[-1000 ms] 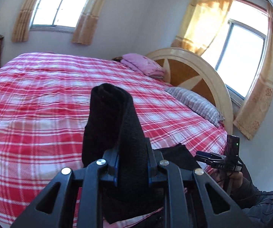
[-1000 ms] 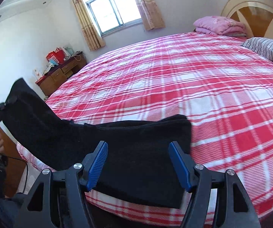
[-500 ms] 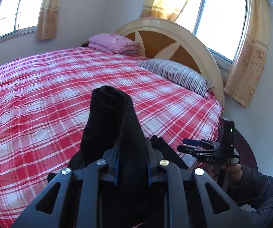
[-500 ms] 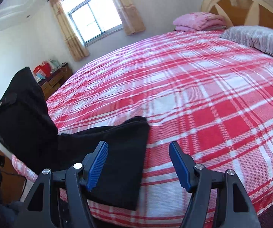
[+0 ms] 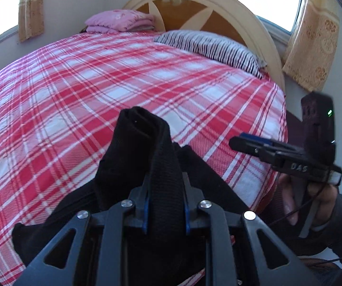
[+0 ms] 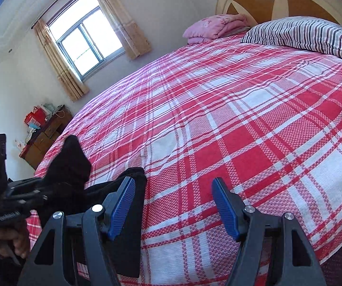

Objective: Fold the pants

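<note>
The black pants [image 5: 137, 157] lie bunched at the near edge of the red plaid bed [image 5: 75, 90]. My left gripper [image 5: 166, 205] is shut on a thick fold of the pants, which sticks up past the jaws. In the right wrist view the pants [image 6: 128, 190] lie at the lower left, and the left gripper [image 6: 28, 190] holds one end raised. My right gripper [image 6: 173, 205] is open and empty just above the bed's edge, right of the pants. It also shows in the left wrist view [image 5: 247, 143], held at the right, off the fabric.
A striped pillow [image 6: 302, 35] and a folded pink blanket [image 6: 216, 28] lie at the head of the bed by the arched headboard [image 5: 209, 14]. A wooden dresser [image 6: 44, 138] with red bags stands by the far wall. Curtained windows [image 6: 87, 40] are behind.
My left gripper has swung right with the fold of pants, toward the headboard. The pants have slid left out from between my open right gripper's jaws.
</note>
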The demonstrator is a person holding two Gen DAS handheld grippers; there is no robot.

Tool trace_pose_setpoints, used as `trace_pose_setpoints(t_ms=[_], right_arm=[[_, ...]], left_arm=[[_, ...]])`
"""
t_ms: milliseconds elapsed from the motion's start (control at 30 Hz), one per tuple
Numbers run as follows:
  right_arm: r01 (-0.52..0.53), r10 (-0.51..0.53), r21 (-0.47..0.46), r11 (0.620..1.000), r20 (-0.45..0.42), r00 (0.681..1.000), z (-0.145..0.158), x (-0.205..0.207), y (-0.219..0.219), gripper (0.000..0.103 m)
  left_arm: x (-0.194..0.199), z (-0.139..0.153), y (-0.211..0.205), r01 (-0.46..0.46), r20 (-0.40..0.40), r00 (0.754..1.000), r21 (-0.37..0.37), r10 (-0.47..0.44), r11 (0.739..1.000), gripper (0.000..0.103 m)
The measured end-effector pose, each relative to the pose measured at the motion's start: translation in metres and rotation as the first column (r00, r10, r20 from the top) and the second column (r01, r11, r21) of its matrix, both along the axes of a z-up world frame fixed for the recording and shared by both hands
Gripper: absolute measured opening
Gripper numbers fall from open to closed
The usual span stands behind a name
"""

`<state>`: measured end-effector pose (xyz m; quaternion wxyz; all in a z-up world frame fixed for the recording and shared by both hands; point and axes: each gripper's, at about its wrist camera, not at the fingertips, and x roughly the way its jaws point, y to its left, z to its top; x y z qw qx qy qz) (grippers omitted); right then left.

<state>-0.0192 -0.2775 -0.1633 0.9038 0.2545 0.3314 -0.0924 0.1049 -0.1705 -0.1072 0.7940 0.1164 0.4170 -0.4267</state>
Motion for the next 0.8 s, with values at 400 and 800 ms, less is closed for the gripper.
trace_pose_setpoints(t_ms=[400, 800], right_arm=[[-0.01, 0.013, -0.056, 0.998, 0.053, 0.998, 0.013, -0.008, 0.013, 0.068], [-0.329, 0.35, -0.332, 0.884, 0.006, 0.937, 0.042, 0.009, 0.132, 0.065]], left_arm=[[-0.038, 0.019, 0.036, 0.031, 0.089, 0.996, -0.102, -0.022, 0.994, 0.052], [-0.003, -0.007, 0.154, -0.348, 0.132, 0.923, -0.114, 0.361, 0.931, 0.066]])
